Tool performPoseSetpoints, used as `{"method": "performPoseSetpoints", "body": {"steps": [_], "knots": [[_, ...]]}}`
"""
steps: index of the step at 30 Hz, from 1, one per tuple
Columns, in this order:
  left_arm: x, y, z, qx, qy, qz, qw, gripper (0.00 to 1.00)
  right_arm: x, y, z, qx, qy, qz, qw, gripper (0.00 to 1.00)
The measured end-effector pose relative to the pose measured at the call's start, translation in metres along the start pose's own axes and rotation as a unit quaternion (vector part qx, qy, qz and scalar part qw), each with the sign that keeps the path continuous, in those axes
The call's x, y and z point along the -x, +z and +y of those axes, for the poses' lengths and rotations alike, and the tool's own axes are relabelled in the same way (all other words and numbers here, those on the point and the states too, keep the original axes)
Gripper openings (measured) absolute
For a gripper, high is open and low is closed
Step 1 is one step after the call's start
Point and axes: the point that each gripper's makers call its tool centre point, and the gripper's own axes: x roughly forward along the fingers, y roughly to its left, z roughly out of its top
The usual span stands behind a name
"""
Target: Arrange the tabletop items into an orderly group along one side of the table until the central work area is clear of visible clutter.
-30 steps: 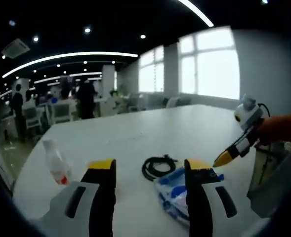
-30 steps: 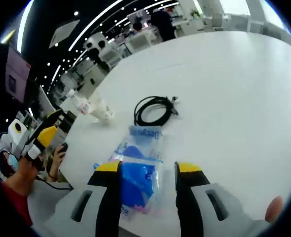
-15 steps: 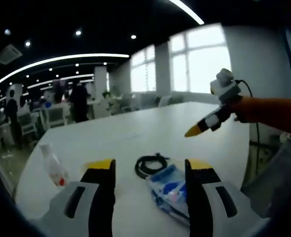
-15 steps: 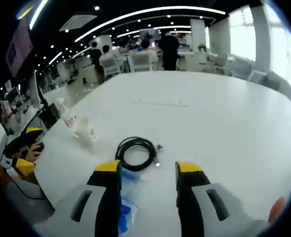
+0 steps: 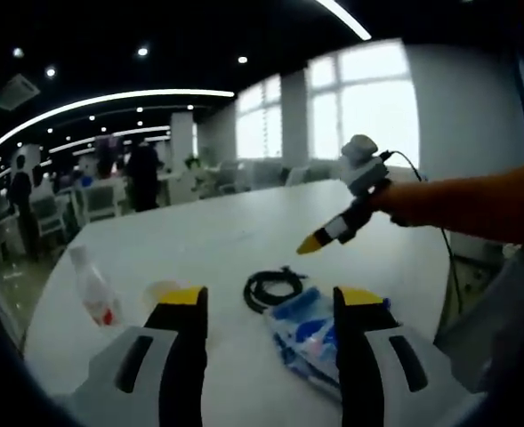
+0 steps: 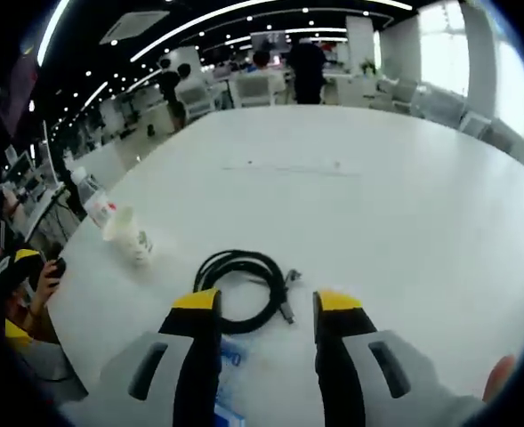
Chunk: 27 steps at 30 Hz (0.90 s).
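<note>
In the right gripper view, the right tool (image 6: 266, 307) hung with its jaws spread and holding nothing, above the white surface (image 6: 404, 196). The coiled black cable (image 6: 242, 289) lay just beyond its tips, partly between them. A blue plastic packet (image 6: 226, 391) lay under its left jaw, towards the near edge. A paper cup (image 6: 126, 236) and a clear bottle (image 6: 91, 200) stood near the left edge.

In the left gripper view, the left tool (image 5: 270, 302) was also spread and empty, the cable (image 5: 272, 286) and packet (image 5: 310, 342) lying beyond its jaws.
</note>
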Motion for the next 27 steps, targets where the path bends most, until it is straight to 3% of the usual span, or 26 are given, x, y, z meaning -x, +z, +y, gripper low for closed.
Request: {"method": "performPoseSetpoints", "body": {"steps": [7,18,23,27], "knots": [[-0.02,0.004,0.004,-0.007,-0.003,0.008,0.9999,0.53,-0.028,-0.011,-0.006,0.001,-0.002,0.03,0.9995,0.39],[-0.088,-0.001,0.001,0.014,-0.018,0.032,0.9992,0.51,-0.045,-0.025,-0.014,0.001,0.002,0.053,0.9986,0.39],[-0.127,-0.017,0.003,0.016,-0.014,0.053,0.9984,0.48,-0.046,-0.023,-0.015,-0.001,0.006,0.047,0.9989,0.38],[-0.151,-0.044,0.011,0.036,0.005,0.088,0.9954,0.45,-0.047,-0.023,-0.014,-0.001,0.009,0.045,0.999,0.38]]}}
